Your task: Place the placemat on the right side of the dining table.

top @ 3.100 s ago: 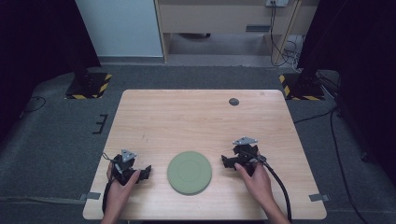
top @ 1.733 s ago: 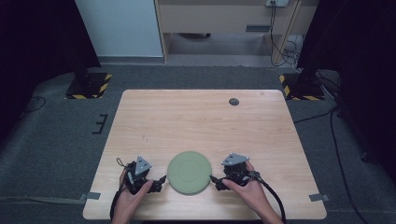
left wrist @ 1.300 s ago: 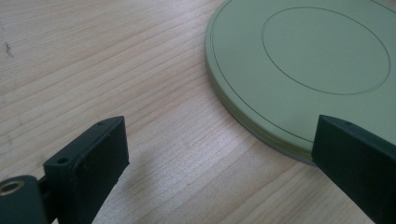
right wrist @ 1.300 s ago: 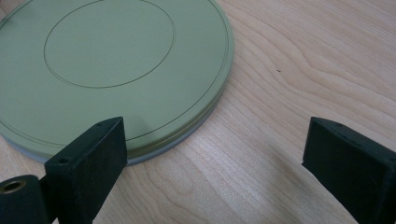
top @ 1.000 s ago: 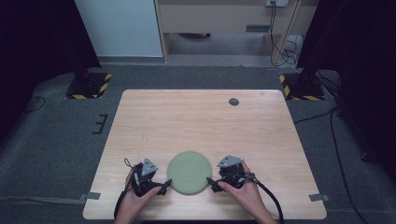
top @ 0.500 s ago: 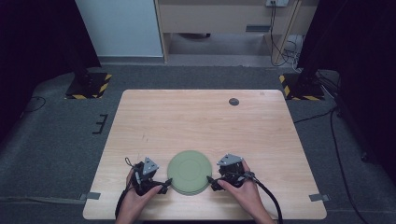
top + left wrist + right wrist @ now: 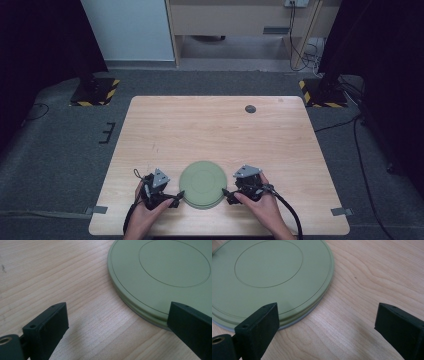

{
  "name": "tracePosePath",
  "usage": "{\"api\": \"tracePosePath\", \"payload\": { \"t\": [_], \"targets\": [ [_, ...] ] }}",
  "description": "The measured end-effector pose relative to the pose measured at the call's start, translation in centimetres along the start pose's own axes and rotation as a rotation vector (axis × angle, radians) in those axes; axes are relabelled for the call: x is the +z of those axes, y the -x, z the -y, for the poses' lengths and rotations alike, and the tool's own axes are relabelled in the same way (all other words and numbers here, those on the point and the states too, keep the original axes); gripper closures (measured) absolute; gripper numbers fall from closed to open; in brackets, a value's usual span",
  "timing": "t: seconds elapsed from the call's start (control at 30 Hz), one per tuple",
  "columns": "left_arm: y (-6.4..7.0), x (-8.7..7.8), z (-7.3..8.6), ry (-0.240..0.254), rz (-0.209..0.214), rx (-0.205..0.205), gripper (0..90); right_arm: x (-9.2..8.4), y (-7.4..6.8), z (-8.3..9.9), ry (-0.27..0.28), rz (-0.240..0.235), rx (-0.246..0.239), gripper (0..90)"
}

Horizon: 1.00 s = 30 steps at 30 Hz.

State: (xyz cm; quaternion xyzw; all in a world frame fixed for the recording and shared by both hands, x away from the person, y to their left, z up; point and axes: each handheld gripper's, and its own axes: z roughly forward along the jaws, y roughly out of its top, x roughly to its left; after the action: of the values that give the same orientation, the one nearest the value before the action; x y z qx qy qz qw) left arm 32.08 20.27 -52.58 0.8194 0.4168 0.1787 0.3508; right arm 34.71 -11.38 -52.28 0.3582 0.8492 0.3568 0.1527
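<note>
A round green plate (image 7: 201, 184) lies upside down on the wooden table (image 7: 215, 135), near its front edge. My left gripper (image 7: 176, 196) sits low at the plate's left rim, open, one jaw over the green edge (image 7: 140, 302) and the other over bare wood. My right gripper (image 7: 226, 194) is at the plate's right rim, open too. In the right gripper view its left jaw stands over the plate (image 7: 269, 277) and its right jaw over the tabletop. Nothing is gripped.
A small dark round disc (image 7: 250, 108) lies at the far right of the table. A hand holds each gripper from the front edge. Grey carpet surrounds the table, with cables at the right and yellow-striped stand bases behind.
Both grippers came down and inward from the plate's sides until their jaws reached its rim. The plate has stayed where it was.
</note>
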Motion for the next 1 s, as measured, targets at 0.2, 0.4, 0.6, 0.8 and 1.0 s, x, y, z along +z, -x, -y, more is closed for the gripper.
{"api": "tracePosePath", "payload": {
  "t": [0.2,0.4,0.6,0.8,1.0],
  "targets": [
    [0.07,0.08,0.0,-0.004,-0.003,0.004,2.9,0.09,-0.17,0.08,-0.007,-0.001,-0.012,5.8],
    [0.08,0.1,-0.01,-0.005,-0.004,0.005,2.5,0.26,-0.24,0.11,-0.01,0.005,-0.005,5.6],
    [0.11,0.16,-0.06,-0.007,-0.01,0.005,1.6,0.34,-0.15,0.09,-0.013,0.007,0.0,4.3],
    [0.09,0.23,-0.13,-0.01,-0.015,0.006,0.5,0.4,-0.04,0.07,-0.015,0.007,0.006,3.5],
    [0.05,0.32,-0.18,-0.011,-0.012,0.004,0.2,0.48,0.02,0.05,-0.011,0.013,0.013,3.1]
  ]
}}
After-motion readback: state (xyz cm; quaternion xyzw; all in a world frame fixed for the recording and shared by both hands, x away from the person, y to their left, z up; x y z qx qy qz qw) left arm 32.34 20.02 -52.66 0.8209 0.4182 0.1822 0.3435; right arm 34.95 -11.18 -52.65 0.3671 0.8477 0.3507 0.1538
